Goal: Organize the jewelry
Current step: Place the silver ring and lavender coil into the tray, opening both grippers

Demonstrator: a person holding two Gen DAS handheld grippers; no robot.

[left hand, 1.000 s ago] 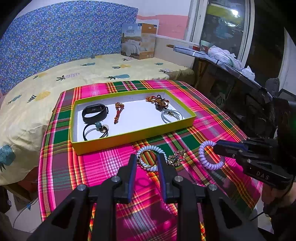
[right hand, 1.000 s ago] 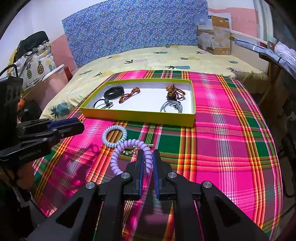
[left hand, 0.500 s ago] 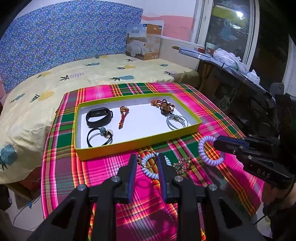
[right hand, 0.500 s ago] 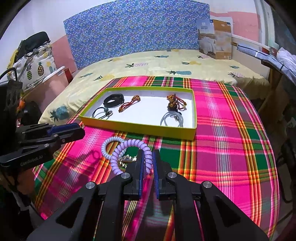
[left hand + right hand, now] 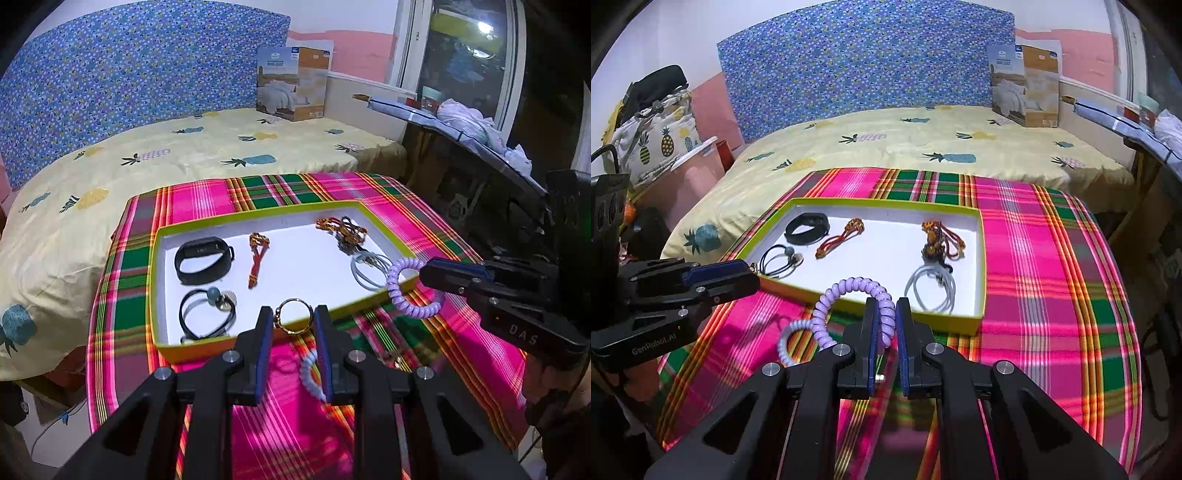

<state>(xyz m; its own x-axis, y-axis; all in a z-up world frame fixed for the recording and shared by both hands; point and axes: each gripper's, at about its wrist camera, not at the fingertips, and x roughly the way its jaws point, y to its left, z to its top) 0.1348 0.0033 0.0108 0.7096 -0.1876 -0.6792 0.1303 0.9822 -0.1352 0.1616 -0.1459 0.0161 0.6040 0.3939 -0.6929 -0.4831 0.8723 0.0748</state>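
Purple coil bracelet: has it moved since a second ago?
Yes. The purple coil bracelet, pinched in the right gripper, went from over the cloth up to the tray's near rim.

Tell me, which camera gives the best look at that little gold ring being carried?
The left wrist view: the gold ring sits right between the left gripper fingertips, its whole loop showing over the yellow tray. In the right wrist view the left gripper is side-on, and only a tiny glint of the ring shows at its tip.

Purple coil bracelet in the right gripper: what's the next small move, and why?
Probably carry it a little further forward and release over the tray's white floor. The right gripper pinches the purple coil bracelet just at the yellow tray near rim, with bare floor beyond.
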